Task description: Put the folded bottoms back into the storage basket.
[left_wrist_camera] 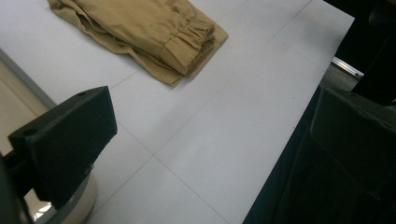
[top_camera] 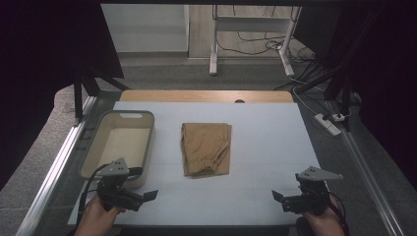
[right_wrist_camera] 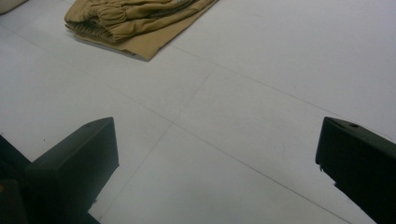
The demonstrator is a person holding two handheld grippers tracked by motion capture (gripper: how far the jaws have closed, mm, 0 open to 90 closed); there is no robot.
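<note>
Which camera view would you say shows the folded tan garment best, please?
The high view: the folded tan garment lies whole and unblocked at mid-table, beside the bin. The left gripper view catches its gathered cuff end, the far part cropped. The right gripper view shows a low corner of the folds.

The folded garment [top_camera: 205, 149] is lying at the middle of the table [top_camera: 265, 132], flat on its surface. The bin [top_camera: 119, 142] is sitting to the garment's left, near the table's left edge — apart from the garment. The left gripper [top_camera: 147, 196] is hovering at the near left corner, just before the bin. The right gripper [top_camera: 278, 197] is hovering at the near right corner — well apart from the garment, both grippers pointing inward.
</note>
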